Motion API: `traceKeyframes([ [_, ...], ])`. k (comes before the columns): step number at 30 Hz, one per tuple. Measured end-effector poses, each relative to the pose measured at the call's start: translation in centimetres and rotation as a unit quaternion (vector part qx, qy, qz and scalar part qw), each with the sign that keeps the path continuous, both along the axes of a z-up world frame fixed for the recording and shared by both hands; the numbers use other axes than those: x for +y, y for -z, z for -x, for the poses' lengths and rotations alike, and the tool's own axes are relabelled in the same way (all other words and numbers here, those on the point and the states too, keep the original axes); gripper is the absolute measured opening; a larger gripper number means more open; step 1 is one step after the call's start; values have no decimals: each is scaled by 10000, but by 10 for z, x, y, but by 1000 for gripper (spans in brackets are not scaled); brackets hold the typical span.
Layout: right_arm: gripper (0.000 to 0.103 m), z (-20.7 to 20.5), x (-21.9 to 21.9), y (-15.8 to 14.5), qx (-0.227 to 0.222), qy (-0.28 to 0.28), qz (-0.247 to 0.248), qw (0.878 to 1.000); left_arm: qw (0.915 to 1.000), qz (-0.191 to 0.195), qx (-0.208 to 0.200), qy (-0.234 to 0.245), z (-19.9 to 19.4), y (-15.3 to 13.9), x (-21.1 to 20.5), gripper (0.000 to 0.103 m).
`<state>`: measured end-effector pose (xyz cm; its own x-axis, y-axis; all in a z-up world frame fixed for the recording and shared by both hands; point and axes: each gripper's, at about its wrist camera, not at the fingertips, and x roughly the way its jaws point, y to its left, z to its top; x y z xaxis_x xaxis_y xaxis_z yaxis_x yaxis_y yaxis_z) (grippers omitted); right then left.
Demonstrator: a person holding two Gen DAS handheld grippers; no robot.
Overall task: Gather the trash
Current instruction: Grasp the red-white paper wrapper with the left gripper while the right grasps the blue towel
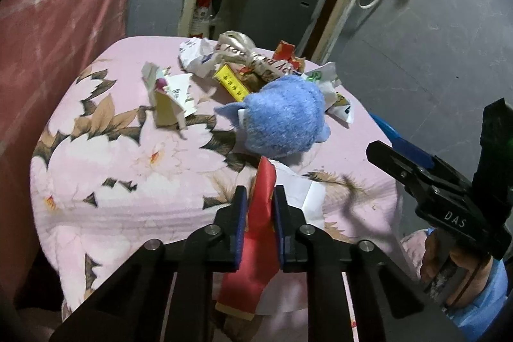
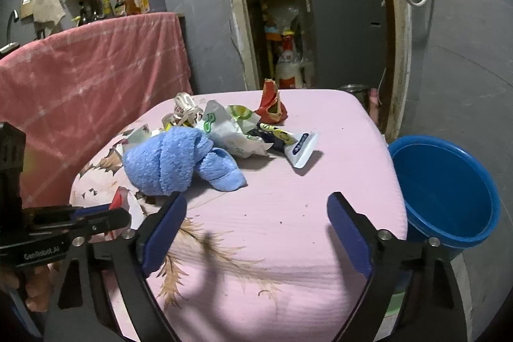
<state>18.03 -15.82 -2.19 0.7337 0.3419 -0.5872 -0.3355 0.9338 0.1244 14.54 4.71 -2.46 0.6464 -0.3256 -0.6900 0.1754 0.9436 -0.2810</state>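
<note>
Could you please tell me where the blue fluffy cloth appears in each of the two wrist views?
Left wrist: the blue fluffy cloth lies centre-right, beyond the left tool.
Right wrist: it sits left of centre.
Shared landmark: the pink floral cover beneath it.

I am seeing both wrist cameras looking down close over the pink-covered table [image 1: 128, 181] toward the doorway [image 2: 320, 21], sharing the blue cloth [image 1: 282, 117] and litter pile [image 2: 237, 130].
</note>
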Motion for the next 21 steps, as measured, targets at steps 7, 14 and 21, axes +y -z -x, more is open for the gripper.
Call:
traceKeyframes([
  [7,87,-5,14,3,201,-170,293,9992,9969,121,-37,-782,11,1,21,6],
  [14,87,-16,29,-7,407,-505,-117,9978,9857,194,-322,-1643,16,-10,50,6],
  [21,87,-26,62,-13,381,-507,-311,9975,9774,214,-530,-2034,15,-18,65,6],
])
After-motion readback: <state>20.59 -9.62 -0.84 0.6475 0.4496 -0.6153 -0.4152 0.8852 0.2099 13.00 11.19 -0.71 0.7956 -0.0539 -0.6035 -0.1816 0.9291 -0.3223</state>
